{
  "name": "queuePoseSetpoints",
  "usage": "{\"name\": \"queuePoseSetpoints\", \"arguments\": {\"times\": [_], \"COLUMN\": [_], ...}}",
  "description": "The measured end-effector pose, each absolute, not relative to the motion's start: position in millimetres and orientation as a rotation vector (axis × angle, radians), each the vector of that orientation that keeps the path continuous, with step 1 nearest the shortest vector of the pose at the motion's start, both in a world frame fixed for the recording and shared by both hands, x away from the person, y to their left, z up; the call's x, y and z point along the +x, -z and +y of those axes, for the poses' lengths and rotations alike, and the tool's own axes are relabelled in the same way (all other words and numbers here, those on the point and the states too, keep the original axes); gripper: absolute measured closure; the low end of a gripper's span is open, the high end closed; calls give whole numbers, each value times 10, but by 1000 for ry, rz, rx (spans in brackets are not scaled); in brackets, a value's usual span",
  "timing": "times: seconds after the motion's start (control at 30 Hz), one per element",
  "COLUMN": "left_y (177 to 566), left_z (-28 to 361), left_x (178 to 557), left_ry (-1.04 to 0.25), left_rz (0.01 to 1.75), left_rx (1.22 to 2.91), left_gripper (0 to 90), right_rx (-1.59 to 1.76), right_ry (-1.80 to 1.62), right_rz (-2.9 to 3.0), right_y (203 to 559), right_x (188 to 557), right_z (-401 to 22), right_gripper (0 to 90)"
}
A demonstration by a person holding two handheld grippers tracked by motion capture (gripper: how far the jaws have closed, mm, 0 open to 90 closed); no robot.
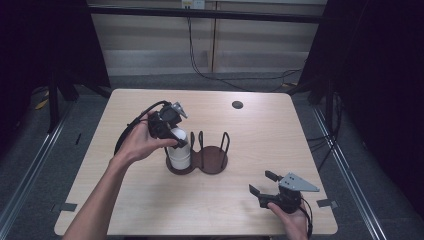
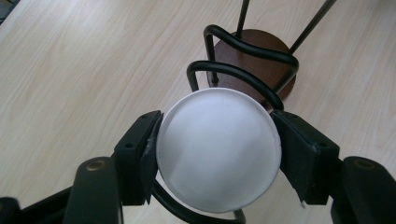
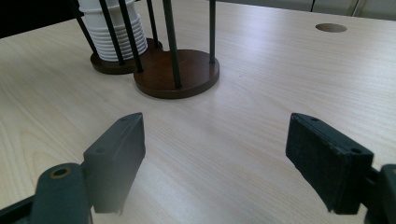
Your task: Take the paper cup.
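Observation:
A stack of white paper cups stands upside down in the left bay of a two-bay holder with a dark wooden base and black wire posts. My left gripper comes down on the stack from above. In the left gripper view its pads press on both sides of the top cup, so my left gripper is shut on it. The right bay holds nothing. My right gripper rests near the table's front right, open, with bare table between its jaws. Its view shows the cups and holder base farther off.
The light wooden table has a round cable hole at the back right of centre, also in the right gripper view as a cable hole. Cables hang down the wall behind. Dark floor and rails run along both sides.

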State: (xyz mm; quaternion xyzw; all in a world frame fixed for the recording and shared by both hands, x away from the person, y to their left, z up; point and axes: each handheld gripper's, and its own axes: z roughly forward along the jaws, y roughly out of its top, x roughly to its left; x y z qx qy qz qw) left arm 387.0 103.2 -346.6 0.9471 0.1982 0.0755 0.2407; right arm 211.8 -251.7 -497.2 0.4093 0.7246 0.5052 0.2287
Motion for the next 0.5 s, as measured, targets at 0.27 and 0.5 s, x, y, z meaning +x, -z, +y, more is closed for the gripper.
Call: {"name": "queuePoseSetpoints", "arguments": {"times": [0.27,0.5], "left_y": [3431,3395], "left_z": [1065,1112], "left_x": [3876,3893], "left_ry": [-196,-182], "left_rz": [543,558], "left_rx": [2570,2546], "left_gripper": [357,361], "right_rx": [1127,1128], "right_ry": [-1387,-1388], "right_rz": [1997,1995], "right_y": [4974,4974], "right_x": [2123,2124], "right_z": [-2510,-2512], "right_gripper": [192,192]}}
